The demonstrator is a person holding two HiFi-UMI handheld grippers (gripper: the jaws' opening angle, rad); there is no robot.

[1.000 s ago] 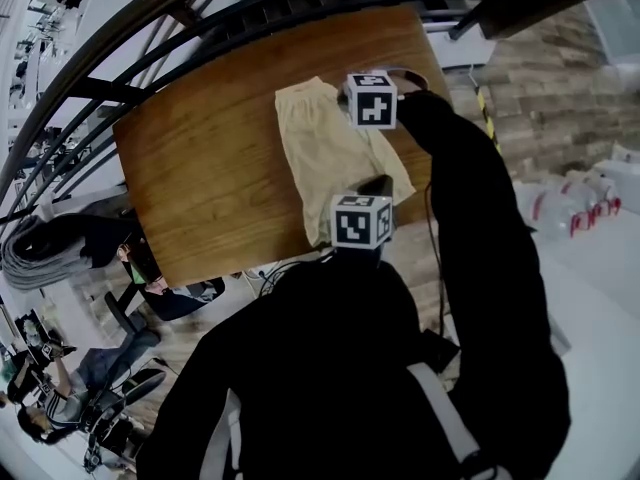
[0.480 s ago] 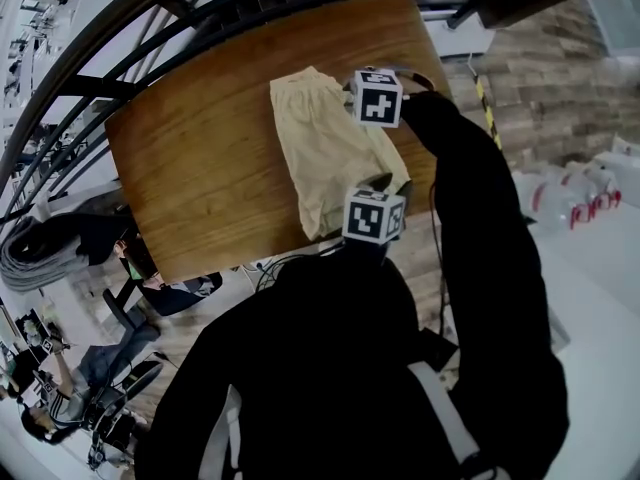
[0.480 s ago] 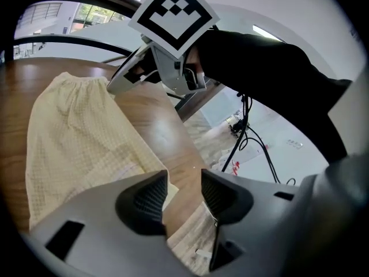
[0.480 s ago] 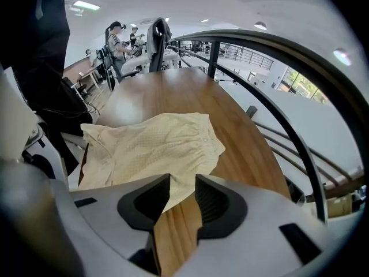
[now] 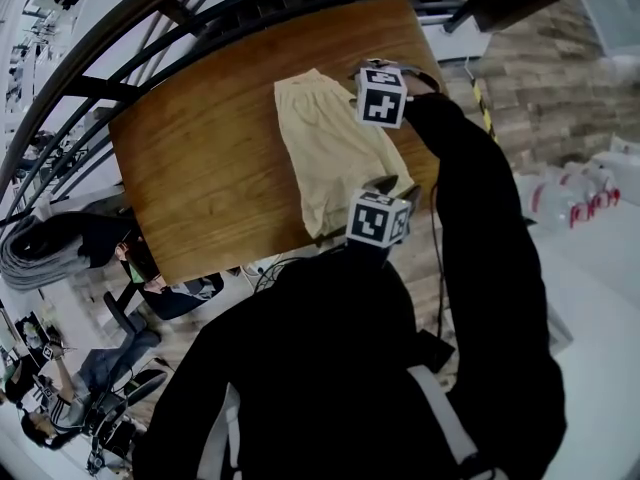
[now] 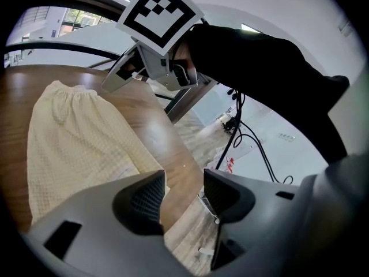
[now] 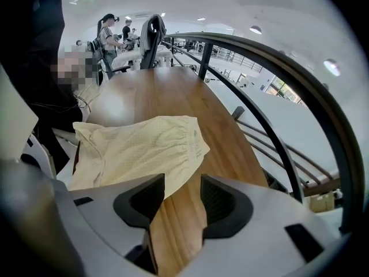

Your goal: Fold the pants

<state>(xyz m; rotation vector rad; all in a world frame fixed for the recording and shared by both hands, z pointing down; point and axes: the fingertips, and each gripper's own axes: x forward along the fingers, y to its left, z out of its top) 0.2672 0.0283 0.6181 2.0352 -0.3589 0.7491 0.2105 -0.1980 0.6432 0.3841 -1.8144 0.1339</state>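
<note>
Pale yellow pants lie folded lengthwise on the wooden table, toward its right side. My left gripper hovers at the hem end by the table's near edge, its marker cube over that edge. Its jaws are opening, and only table edge and floor show between the pads. My right gripper hangs over the gathered waistband at the far end, under its cube. Its jaws are also opening; bare wood shows between them, and the cloth lies just below the left pad, not pinched.
A dark curved railing runs along the table's far side. Cables trail on the floor past the table's right edge. People and a chair are at the table's far end in the right gripper view.
The left gripper's cube has slid a little to the right, off the hem. The right gripper's cube stays over the waistband. The pants lie flat.
</note>
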